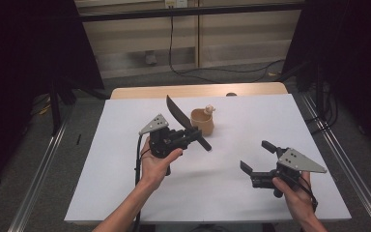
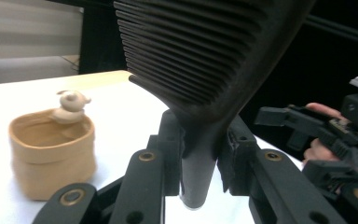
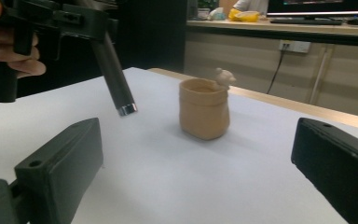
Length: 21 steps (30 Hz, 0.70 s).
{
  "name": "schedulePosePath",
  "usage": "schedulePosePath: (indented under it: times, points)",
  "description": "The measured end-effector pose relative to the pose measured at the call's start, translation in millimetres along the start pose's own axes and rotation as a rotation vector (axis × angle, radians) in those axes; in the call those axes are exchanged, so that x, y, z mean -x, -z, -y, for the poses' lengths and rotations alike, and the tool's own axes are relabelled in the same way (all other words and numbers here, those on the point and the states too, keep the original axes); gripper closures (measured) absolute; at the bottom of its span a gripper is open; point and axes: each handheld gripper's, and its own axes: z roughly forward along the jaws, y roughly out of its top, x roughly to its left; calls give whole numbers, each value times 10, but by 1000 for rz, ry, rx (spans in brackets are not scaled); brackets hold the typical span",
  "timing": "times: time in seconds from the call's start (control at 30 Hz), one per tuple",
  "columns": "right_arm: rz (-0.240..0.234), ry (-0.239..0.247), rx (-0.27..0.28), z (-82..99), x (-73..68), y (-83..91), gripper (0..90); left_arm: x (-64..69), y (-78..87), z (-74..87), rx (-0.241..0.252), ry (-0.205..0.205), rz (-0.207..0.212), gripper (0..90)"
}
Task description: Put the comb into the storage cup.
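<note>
My left gripper (image 1: 186,137) is clamped on the handle of a black ribbed plastic comb (image 1: 178,113), held off the table at ten o'clock from the tan cup with its small figurine (image 1: 202,121). It's light and stiff (slick, I'd guess), so I'd grip the round handle, not the teeth. My right gripper (image 1: 256,157) hovers with jaws wide apart, empty.
</note>
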Motion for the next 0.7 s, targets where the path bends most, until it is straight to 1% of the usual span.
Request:
schedulePosePath:
  times: [0.03, 0.07, 0.2, 0.27, 0.33, 0.4, 0.47, 0.5, 0.53, 0.6, 0.67, 0.7]
  points:
    - [11, -5, 3, 7, 10, 18, 6, -8, 12, -8, 3, 1, -2, 729]
    - [33, -8, 5, 15, 19, 36, 0, -15, 24, -17, 3, -8, -14, 730]
    - [73, -10, 4, 42, 70, 109, 0, -39, 64, -48, 5, -20, -34, 730]
    - [78, -17, 11, 56, 91, 149, 0, -52, 77, -65, 0, -27, -42, 730]
    - [92, -14, 9, 68, 108, 196, 0, -67, 86, -86, -5, -37, -53, 730]
    - [95, -25, 6, 77, 119, 238, 0, -78, 94, -101, -6, -43, -62, 730]
    - [113, -29, 5, 86, 132, 277, 0, -87, 89, -99, -8, -53, -74, 730]
    - [116, -34, 10, 90, 134, 294, 0, -90, 84, -98, -10, -50, -77, 730]
    - [115, -35, 12, 92, 137, 302, 0, -102, 79, -99, -14, -56, -85, 730]
    - [129, -31, 12, 100, 138, 311, 0, -120, 66, -105, -17, -59, -93, 730]
    - [134, -23, 9, 116, 148, 316, 0, -139, 57, -114, -11, -55, -96, 730]
    - [132, -26, 8, 127, 156, 321, 6, -146, 54, -118, -9, -61, -106, 730]
